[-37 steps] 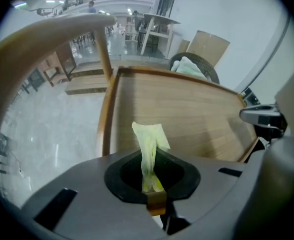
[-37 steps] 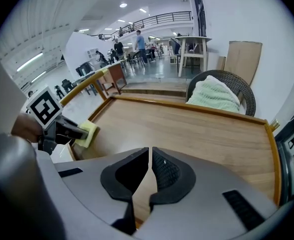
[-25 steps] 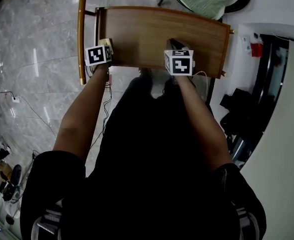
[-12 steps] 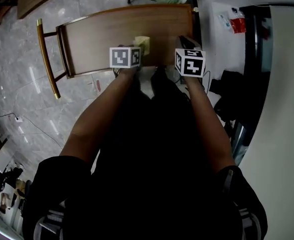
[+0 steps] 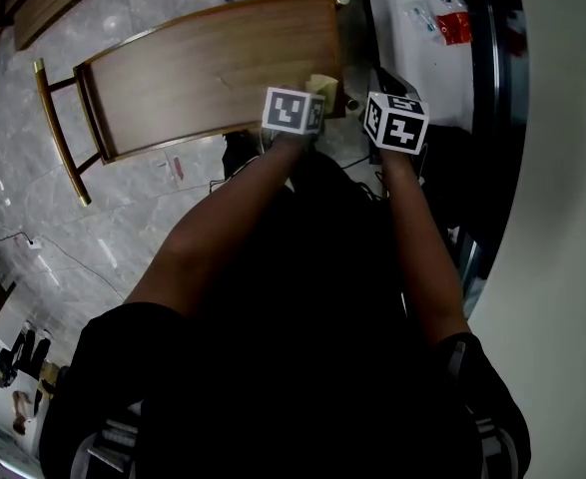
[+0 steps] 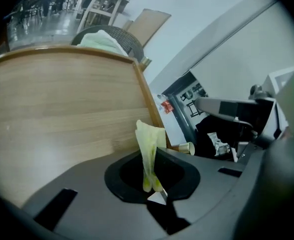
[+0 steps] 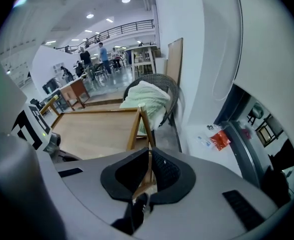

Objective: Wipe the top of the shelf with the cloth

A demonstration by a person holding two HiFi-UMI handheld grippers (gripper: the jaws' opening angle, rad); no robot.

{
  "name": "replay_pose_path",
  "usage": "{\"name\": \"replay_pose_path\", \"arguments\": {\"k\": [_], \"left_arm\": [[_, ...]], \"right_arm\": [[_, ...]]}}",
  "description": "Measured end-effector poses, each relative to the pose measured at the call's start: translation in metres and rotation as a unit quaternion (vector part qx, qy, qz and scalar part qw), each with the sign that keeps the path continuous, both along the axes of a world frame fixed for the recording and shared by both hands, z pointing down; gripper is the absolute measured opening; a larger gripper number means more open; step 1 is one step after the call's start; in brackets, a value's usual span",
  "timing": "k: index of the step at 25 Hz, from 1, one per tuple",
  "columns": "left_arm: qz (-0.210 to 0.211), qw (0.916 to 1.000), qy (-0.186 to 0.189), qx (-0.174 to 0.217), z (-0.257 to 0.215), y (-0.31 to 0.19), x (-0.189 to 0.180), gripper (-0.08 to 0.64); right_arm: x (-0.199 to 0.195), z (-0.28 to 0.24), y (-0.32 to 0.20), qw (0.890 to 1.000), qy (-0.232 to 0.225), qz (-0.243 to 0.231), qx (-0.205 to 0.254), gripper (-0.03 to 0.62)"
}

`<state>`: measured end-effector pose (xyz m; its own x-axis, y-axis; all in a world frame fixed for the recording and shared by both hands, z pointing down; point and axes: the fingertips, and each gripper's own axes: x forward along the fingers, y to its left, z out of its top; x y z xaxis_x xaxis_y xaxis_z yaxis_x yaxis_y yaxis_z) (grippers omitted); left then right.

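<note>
Left gripper (image 6: 152, 183) pinches the yellow cloth (image 6: 149, 145) upright between its jaws, at the near right corner of the shelf top (image 5: 193, 83). Right gripper (image 7: 148, 174) hangs empty beyond the right end, jaws nearly together. Pressing the cloth flat and sweeping leftward in overlapping passes should wipe best.

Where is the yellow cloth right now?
In the head view, the yellow cloth is pinched in the left gripper, resting on the right end of the wooden shelf top.
</note>
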<state>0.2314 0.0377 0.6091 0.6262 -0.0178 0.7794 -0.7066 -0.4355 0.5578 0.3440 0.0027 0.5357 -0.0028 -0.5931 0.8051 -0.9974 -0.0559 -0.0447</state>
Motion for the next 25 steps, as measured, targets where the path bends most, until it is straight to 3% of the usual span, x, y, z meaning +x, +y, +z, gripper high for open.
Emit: {"name": "replay_pose_path", "arguments": {"k": [6,11,15,19,25], "left_arm": [[0.017,0.9998,-0.014,0.002,0.008,0.005,0.011,0.031],[0.02,0.9992,-0.028,-0.018,0.009,0.012,-0.009,0.031],[0.029,0.9986,-0.045,-0.004,0.013,0.007,-0.045,0.031],[-0.012,0.999,-0.028,-0.034,0.016,0.006,-0.087,0.032],[-0.034,0.9987,-0.037,0.0,0.022,-0.012,-0.169,0.032]], "right_arm": [[-0.013,0.004,0.002,1.0,-0.01,-0.019,-0.002,0.034],[-0.044,0.002,-0.006,0.999,-0.013,-0.048,0.0,0.034],[-0.075,0.001,-0.011,0.997,-0.014,-0.073,-0.002,0.034],[-0.108,0.002,-0.017,0.996,-0.016,-0.09,-0.007,0.034],[-0.162,0.001,-0.035,0.993,-0.013,-0.12,-0.008,0.034]]}}
